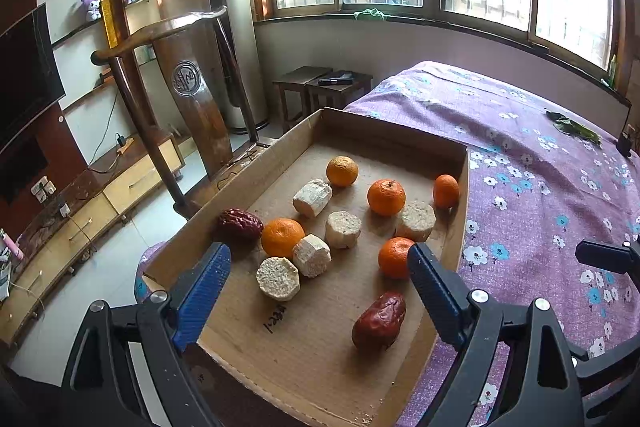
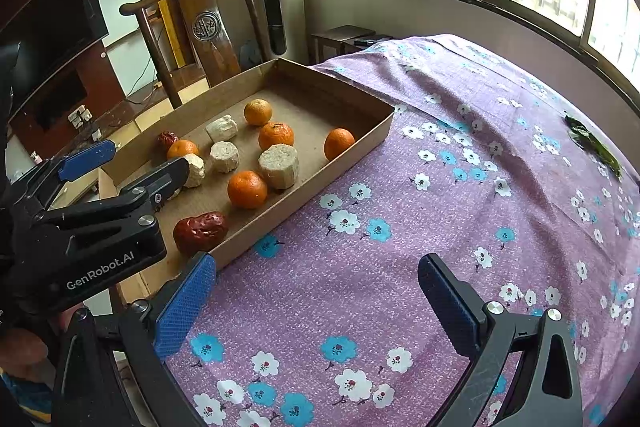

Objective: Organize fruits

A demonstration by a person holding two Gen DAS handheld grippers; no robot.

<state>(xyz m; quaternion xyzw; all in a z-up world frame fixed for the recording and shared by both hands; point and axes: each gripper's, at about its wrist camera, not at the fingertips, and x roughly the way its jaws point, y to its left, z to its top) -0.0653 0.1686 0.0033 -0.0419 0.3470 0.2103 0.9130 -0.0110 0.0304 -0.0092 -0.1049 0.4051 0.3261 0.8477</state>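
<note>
A shallow cardboard tray (image 1: 276,147) (image 2: 360,143) lies on a table with a purple flowered cloth (image 2: 400,227). It holds several oranges (image 1: 386,197) (image 2: 247,189), several pale corn-cob pieces (image 1: 278,277) (image 2: 279,161) and two red dates (image 1: 379,321) (image 2: 200,231), one (image 1: 239,223) at the left wall. My left gripper (image 1: 318,263) (image 2: 132,163) is open and empty, hovering over the tray's near part. My right gripper (image 2: 316,291) is open and empty over the cloth, right of the tray; its finger tip (image 1: 600,255) shows in the left wrist view.
A wooden chair (image 1: 188,99) stands beyond the tray's left side. A green leaf (image 2: 592,143) lies on the cloth at far right. Small dark stools (image 1: 320,87) stand under the windows. A TV cabinet (image 1: 80,211) is at left.
</note>
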